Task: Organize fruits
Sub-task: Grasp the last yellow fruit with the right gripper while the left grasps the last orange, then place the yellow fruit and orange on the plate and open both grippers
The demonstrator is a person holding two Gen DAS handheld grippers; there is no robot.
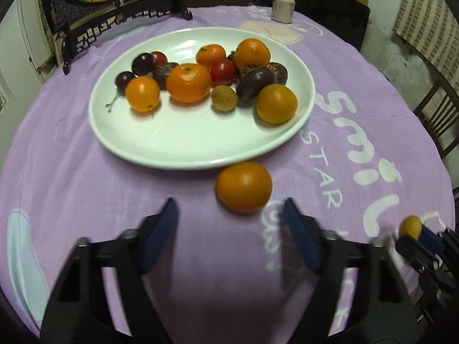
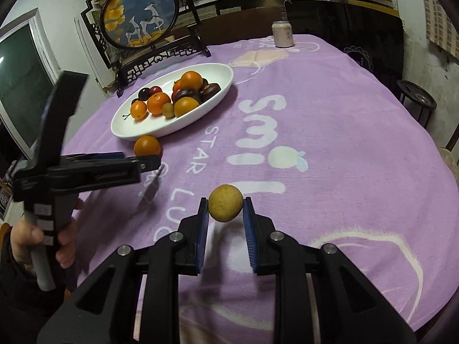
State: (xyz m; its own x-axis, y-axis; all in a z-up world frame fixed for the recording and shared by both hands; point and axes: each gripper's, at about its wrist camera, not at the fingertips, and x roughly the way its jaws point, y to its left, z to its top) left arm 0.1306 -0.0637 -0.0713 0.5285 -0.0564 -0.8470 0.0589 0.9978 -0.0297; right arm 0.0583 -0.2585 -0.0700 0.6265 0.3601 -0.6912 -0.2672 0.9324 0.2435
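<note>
A white oval plate (image 1: pixel 178 146) (image 2: pixel 129 129) on the purple cloth holds several oranges, dark plums, red fruits and one small yellow-green fruit (image 1: pixel 223 98). One loose orange (image 1: pixel 243 187) (image 2: pixel 147 146) lies on the cloth just in front of the plate. My left gripper (image 1: pixel 229 209) is open, its tips just short of this orange. My right gripper (image 2: pixel 224 205) is shut on a small yellow fruit (image 2: pixel 225 203) (image 1: pixel 410 226) and holds it above the cloth, right of the left gripper.
A drink can (image 1: pixel 283 8) (image 2: pixel 283 33) stands at the table's far edge. A framed round deer picture on a black stand (image 2: pixel 140 23) is behind the plate. Chairs (image 1: pixel 439 114) stand to the right. The left gripper's handle and hand (image 2: pixel 46 200) show at left.
</note>
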